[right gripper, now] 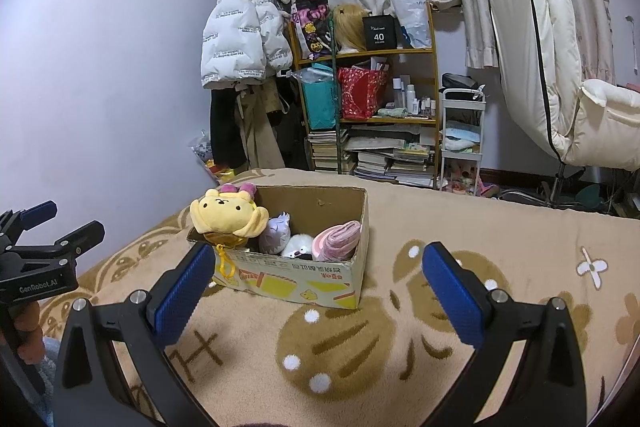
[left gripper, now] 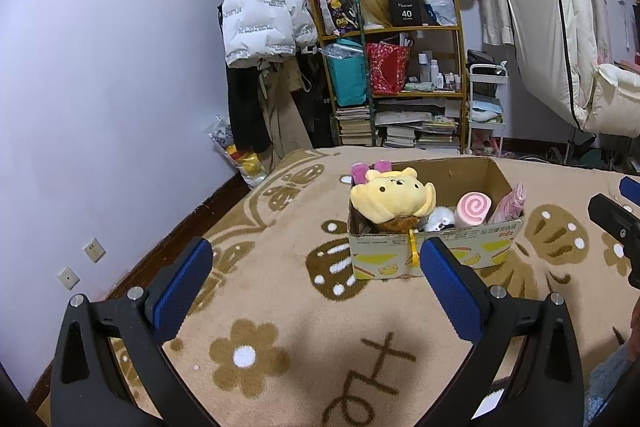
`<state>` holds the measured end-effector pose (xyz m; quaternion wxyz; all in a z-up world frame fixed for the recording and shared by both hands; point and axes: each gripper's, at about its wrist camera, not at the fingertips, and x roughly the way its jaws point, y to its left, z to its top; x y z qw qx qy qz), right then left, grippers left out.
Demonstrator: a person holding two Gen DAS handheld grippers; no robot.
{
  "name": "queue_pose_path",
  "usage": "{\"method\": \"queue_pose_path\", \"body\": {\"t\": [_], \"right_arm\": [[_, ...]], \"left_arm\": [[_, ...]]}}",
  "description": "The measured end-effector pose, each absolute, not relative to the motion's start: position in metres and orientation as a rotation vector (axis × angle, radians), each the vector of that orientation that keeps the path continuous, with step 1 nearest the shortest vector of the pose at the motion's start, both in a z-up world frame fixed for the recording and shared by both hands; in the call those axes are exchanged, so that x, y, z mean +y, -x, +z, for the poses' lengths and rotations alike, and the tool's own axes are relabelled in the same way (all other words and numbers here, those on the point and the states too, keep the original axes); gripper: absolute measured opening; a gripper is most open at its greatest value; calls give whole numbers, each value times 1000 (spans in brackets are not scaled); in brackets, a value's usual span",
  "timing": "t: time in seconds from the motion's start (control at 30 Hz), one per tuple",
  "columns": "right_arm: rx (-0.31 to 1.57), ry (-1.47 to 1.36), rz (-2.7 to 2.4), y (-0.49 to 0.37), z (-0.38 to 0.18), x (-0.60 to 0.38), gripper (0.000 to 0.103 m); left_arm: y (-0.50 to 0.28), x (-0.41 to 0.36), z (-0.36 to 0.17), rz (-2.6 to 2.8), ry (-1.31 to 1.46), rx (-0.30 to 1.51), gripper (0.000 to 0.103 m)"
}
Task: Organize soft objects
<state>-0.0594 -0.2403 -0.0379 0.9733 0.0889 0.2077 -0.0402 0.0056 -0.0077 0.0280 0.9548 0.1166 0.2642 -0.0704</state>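
A cardboard box (left gripper: 472, 251) stands on the beige patterned blanket (left gripper: 280, 299). In it are a yellow bear plush (left gripper: 394, 197), a pink swirl roll plush (left gripper: 474, 209), a small white plush (left gripper: 438, 219) and a pink folded item (left gripper: 510, 205). The right wrist view shows the box (right gripper: 320, 285), the yellow bear (right gripper: 228, 215), a lilac plush (right gripper: 276, 235), the white plush (right gripper: 298, 245) and the pink roll (right gripper: 338, 241). My left gripper (left gripper: 316, 287) is open and empty, short of the box. My right gripper (right gripper: 320, 291) is open and empty, near the box front.
A wooden shelf (left gripper: 400, 75) with books and bags, hanging coats (left gripper: 260, 27), a white cart (left gripper: 486, 107) and a padded chair (left gripper: 568, 47) stand beyond the bed. A wall (left gripper: 100, 87) runs along the left edge of the bed.
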Motion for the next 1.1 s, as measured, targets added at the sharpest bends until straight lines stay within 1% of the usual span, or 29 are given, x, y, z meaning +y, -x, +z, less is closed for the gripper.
{"method": "queue_pose_path", "body": {"t": [1.1], "right_arm": [[422, -179, -86, 60, -40, -248, 103]], "left_arm": [[-4, -5, 25, -149, -253, 536, 102]]}}
